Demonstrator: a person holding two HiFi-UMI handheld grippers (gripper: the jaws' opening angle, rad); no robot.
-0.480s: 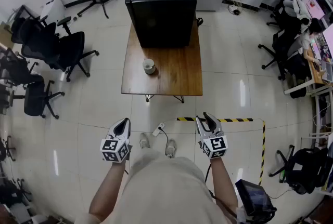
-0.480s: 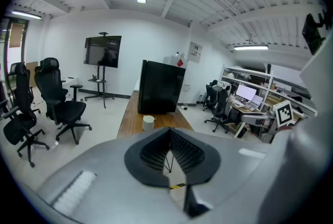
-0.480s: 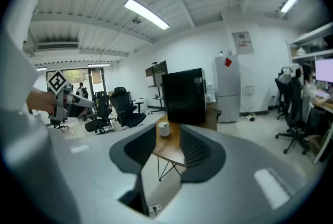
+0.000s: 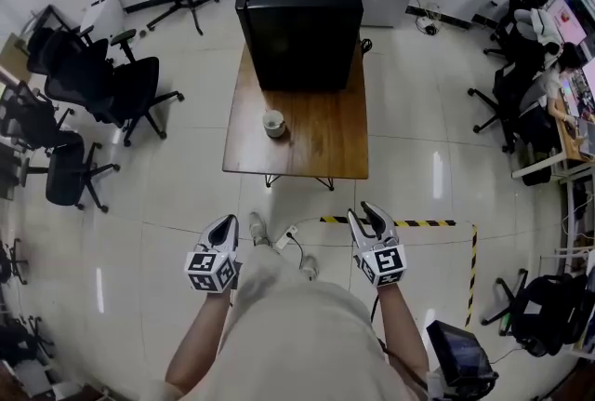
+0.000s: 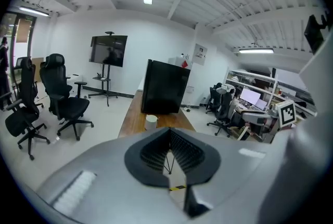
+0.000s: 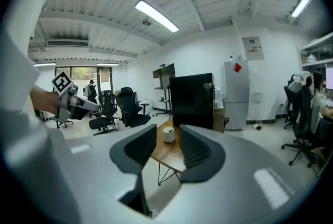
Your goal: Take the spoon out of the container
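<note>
Since half a second ago one foot (image 4: 257,227) has stepped ahead and the wooden worktop (image 4: 316,143) has drawn slightly nearer. The person is walking in, with both claws well short of it. The left claw (image 4: 223,224) is pinched together and empty; the right claw (image 4: 365,215) stands apart, holding nothing. The white container (image 4: 272,123) sits on the worktop before the black cabinet (image 4: 302,18) — its spoon is too small to make out, so the reach hasn't begun

Brown wooden table (image 4: 316,134), black cabinet (image 4: 302,13), white container (image 4: 272,123) — yellow-and-black striped floor tape (image 4: 428,223) on pale tiles (image 4: 186,194).
</note>
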